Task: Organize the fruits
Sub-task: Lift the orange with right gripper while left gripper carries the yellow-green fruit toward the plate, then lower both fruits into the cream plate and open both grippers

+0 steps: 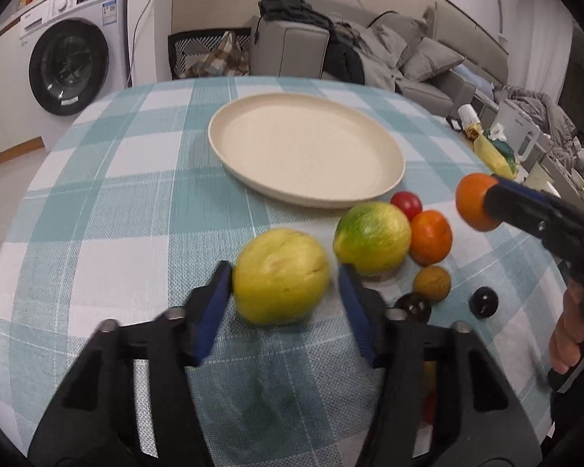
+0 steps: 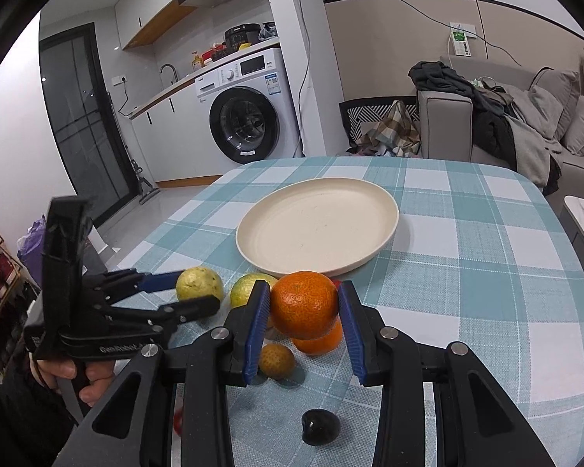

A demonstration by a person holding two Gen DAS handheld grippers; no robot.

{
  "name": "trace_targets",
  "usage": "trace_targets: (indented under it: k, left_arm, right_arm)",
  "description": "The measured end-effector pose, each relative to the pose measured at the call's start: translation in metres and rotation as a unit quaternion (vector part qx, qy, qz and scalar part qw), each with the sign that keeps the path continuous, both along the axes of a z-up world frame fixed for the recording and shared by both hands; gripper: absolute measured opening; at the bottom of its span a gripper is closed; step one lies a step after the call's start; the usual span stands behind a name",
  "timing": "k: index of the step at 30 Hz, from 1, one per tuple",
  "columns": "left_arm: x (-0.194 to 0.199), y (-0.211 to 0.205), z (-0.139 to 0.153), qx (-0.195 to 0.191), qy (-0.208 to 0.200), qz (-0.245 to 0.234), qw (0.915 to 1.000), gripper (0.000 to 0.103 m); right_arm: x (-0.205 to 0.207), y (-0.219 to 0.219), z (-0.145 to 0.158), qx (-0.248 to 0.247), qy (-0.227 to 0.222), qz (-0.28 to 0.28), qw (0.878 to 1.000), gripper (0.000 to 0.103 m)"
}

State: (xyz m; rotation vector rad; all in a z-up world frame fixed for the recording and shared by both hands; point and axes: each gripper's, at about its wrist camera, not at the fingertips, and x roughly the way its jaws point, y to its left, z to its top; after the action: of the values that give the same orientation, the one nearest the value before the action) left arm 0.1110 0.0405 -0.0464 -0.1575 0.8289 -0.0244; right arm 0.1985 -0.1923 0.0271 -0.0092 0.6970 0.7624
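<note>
Straddling a yellow fruit (image 1: pixel 280 276) on the counter (image 1: pixel 97 194), the left claw (image 1: pixel 284 292) is seen parted, its right pad clear. An orange (image 2: pixel 304 304) is held raised in the right claw (image 2: pixel 304 311), near the plate (image 2: pixel 370 260).

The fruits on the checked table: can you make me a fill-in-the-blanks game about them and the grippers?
1. The right hand-held gripper is holding an ____ up above the table.
2. The cream plate has ____ fruit on it so far.
3. The left hand-held gripper has its fingers on either side of a ____ fruit.
4. The small red fruit lies between the plate and the ____ fruit still on the tablecloth.

Missing words: orange; no; yellow; orange
</note>
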Motion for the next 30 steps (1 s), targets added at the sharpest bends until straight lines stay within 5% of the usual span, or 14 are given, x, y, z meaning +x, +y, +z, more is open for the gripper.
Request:
trace_targets:
  k: [17,30]
  left_arm:
    - [0.006,0.002,0.031,-0.016,-0.075,0.003,0.9970,0.047]
    - [0.047,-0.003,0.025,-0.011,-0.078,-0.002,0.9969,0.047]
  right_arm:
    - [0.021,0.013,-0.004,0.000,0.015,-0.003,1.000,0.037]
    - [0.065,0.038,-0.016,0.008,0.062,-0.041,0.997,0.037]
